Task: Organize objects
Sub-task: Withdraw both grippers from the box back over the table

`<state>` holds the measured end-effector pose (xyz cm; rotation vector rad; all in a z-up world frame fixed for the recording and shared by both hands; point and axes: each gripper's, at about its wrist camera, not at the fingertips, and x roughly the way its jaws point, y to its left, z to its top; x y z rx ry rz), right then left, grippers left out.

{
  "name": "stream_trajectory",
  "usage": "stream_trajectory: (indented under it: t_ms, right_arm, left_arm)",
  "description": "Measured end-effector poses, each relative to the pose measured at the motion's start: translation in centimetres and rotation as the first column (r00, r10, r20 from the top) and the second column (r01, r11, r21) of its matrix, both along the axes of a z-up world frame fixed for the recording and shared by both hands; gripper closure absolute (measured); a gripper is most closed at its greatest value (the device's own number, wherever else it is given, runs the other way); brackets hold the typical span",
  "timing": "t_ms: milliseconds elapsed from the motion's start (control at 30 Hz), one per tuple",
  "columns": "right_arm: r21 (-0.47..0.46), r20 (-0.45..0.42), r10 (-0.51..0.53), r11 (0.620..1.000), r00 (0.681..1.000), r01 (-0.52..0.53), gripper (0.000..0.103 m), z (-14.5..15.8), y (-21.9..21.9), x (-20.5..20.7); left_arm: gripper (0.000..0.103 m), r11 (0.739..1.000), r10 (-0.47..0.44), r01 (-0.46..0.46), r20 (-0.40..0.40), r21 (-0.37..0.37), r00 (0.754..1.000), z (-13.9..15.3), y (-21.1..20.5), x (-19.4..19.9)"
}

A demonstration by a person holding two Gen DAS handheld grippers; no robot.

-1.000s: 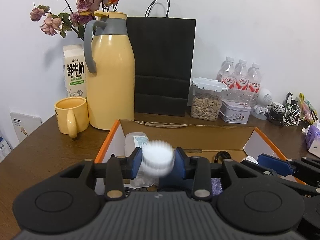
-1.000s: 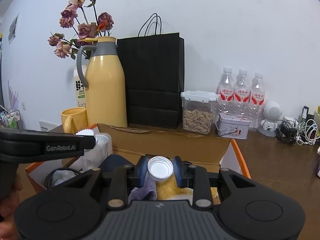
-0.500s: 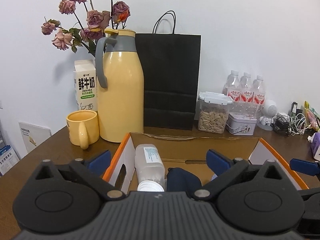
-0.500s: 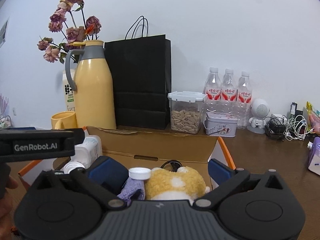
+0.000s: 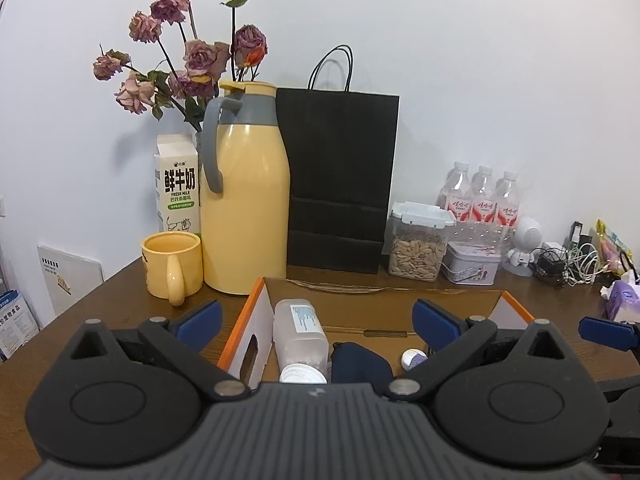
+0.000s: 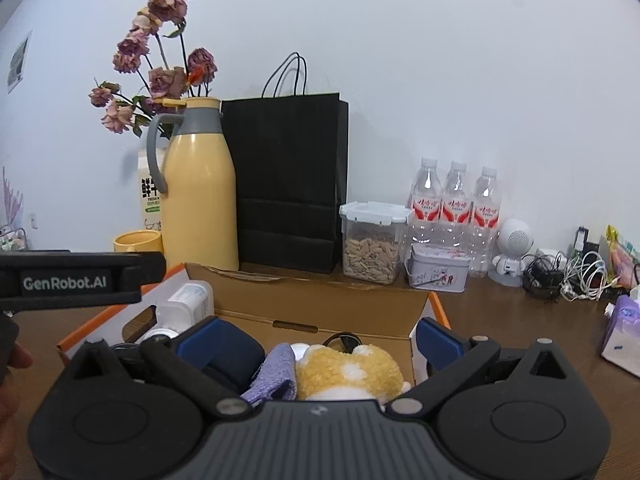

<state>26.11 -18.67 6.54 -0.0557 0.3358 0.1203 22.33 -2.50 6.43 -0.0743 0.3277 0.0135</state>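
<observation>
Presently, findings as follows.

Landmark: the cardboard box (image 5: 452,300) on the bench (image 5: 120,300); all places are given from it.

Left gripper (image 5: 316,318): above the box's near left part, fingers spread to their widest after just opening, nothing between them.

Right gripper (image 6: 316,338): above the box's near right part, fingers likewise just opened wide, and empty.

White bottle (image 5: 300,330): inside the box against its left wall, lying on its side; long axis runs from the far wall toward the near edge, white cap (image 5: 303,374) pointing toward the near edge.

Small white cap (image 5: 409,359): inside the box, right of the dark blue pouch (image 5: 360,362).

Plush toy (image 6: 348,370): inside the box, near edge, touching the purple cloth (image 6: 274,376).

Judgement: items lie loose where released; the wide fingers suggest both deposits are complete.

Yellow thermos (image 5: 244,204): upright behind the box's far left corner.
</observation>
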Motion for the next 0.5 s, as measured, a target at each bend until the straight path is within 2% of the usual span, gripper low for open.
stream_trajectory:
  t_ms: [267, 500]
  right_arm:
    - [-0.022, 0.017, 0.015, 1.0, 1.0, -0.014, 0.0, 1.2, -0.4, -4.2]
    - [-0.021, -0.017, 0.011, 1.0, 1.0, -0.012, 0.0, 0.5, -1.3, -8.2]
  left_arm:
    - [0.0, 0.999, -0.027, 0.027, -0.004, 0.023, 1.0, 1.1, 1.3, -3.6]
    - [0.0, 0.998, -0.024, 0.026, -0.036, 0.054, 0.999, 1.1, 3.0, -6.7]
